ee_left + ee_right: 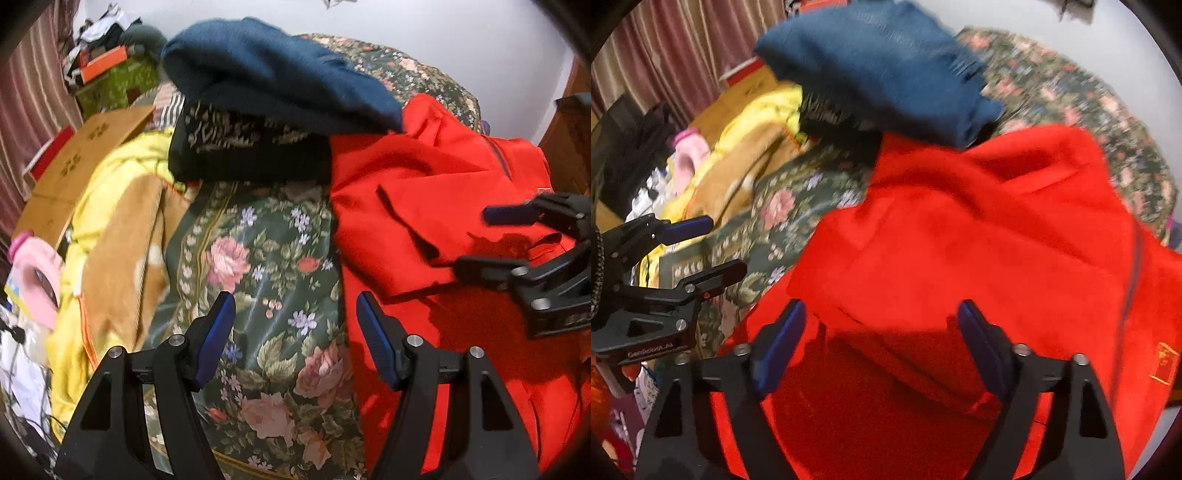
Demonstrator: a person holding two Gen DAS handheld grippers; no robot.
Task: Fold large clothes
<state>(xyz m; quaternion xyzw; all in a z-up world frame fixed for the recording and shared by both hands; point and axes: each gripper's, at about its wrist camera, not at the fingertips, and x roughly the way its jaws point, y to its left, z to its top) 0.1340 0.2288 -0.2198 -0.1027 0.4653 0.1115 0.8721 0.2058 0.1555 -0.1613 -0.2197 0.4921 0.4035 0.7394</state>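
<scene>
Two grippers hang over a bed, both with jaws spread and nothing between the pads. The left gripper (295,339) is above bare floral bedspread (258,266), just beside the left edge of the red garment (424,206). The right gripper (882,347) is directly over that garment; whether its tips touch the cloth cannot be told.

The red garment is the nearest and largest item. It lies crumpled and unfolded on the right part of the bed, in bright red fleece-like cloth with several loose folds and creases. A dark line, seemingly a zip or seam, runs down its right side, and a small orange-yellow label (1163,363) sits near its right edge.

To the left lies a yellow and tan garment (118,243), also rumpled, touching the bedspread's left side. Beyond it is a cardboard box (85,155).

Farther back, a black patterned cloth (243,151) lies folded, with a blue folded garment (273,74) stacked on top; the blue one's right end overlaps the red garment's far edge. Striped curtains (26,92) hang at far left.
</scene>
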